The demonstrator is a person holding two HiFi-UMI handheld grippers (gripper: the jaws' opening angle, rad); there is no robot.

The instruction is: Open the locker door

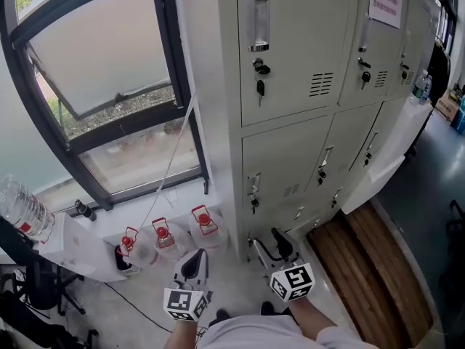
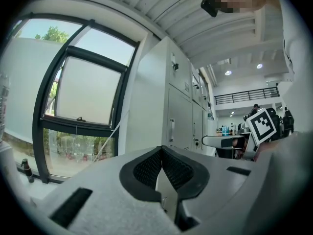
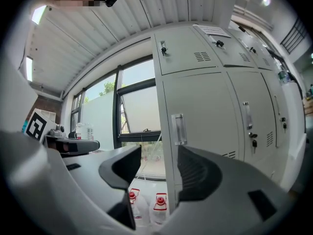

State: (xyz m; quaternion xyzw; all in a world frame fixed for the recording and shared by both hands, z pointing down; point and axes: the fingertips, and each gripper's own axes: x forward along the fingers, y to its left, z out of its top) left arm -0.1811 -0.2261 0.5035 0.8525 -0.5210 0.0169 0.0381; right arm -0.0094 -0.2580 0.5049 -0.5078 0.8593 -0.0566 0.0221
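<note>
Right gripper view: the right gripper is held wide open with nothing between its jaws, well short of the locker door. The door is seen fully closed, its handle untouched. The left gripper is closed and empty. The reach, grasp and pull are judged to be left undone.

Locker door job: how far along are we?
Done: nothing yet. Every pale grey metal locker door in view is shut. In hand: the right gripper is open, its fingers empty, pointing toward a silvery pull handle but well short of it. The left gripper is shut and held low. Left: reach a handle, grip it, pull the door open.
</note>
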